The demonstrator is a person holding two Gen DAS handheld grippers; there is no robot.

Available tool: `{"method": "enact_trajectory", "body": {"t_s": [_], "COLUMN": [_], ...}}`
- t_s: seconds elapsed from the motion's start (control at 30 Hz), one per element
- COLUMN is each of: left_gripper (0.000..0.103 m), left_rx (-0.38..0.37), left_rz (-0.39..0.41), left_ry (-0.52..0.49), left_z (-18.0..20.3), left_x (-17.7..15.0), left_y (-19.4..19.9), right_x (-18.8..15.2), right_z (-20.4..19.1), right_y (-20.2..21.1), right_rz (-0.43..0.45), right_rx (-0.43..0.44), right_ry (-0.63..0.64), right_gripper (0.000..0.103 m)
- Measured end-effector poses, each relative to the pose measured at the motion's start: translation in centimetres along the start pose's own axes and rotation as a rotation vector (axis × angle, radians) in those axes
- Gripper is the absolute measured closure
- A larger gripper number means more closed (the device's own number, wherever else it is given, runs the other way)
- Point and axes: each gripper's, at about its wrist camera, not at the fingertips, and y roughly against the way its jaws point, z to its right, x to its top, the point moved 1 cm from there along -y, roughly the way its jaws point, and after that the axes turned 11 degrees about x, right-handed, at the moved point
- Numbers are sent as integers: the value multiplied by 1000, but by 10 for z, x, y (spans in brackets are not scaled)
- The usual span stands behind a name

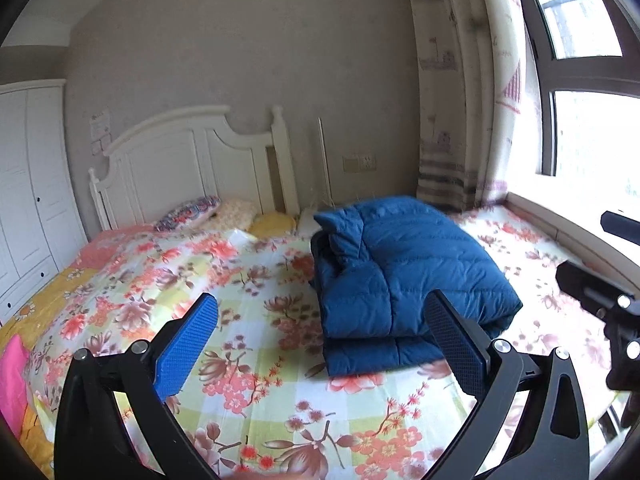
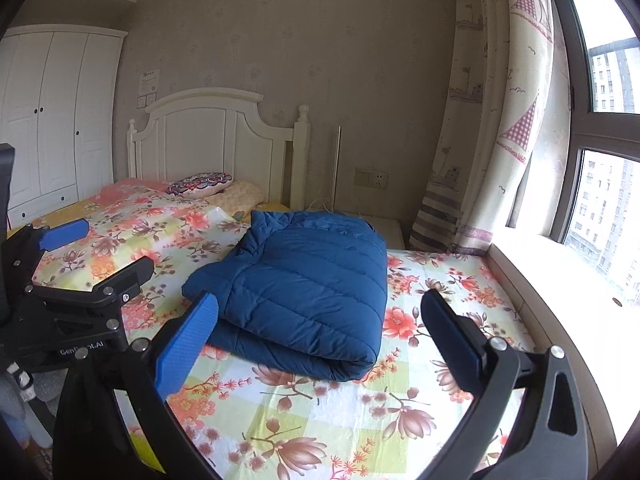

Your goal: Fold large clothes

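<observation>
Blue quilted puffer jacket [image 2: 304, 292] is lying folded on the floral-sheeted bed [image 2: 320, 432]; you're holding left gripper [image 1: 320, 344] and right gripper [image 2: 320, 340] with jaws apart, empty—consider pressing it flatter.

I see a bed covered by a floral sheet [image 2: 420, 320] in orange, pink and pale green checks. A white wooden headboard [image 2: 208, 136] stands against a beige wall. A patterned pillow [image 2: 200, 184] lies below it. A white wardrobe [image 2: 52, 112] stands left. A sailboat-print curtain [image 2: 500, 120] hangs beside a bright window [image 2: 608, 160].
</observation>
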Motion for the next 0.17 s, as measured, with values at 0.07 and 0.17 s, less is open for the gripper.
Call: {"method": "enact_trajectory", "body": {"t_s": [0.07,0.17], "left_gripper": [4,4], "left_rx": [48,179], "left_rz": [-79,-157], "left_ry": [14,62], "left_z": [-27,-103], "left_x": [2,11], "left_y": [-40,-111], "right_x": [3,11], "right_z": [37,151], "right_y": [-12,-12], "right_rz": [-38,-92], "right_rx": [-43,-243], "right_ry": [-8,-109], "right_gripper": [3,3]}}
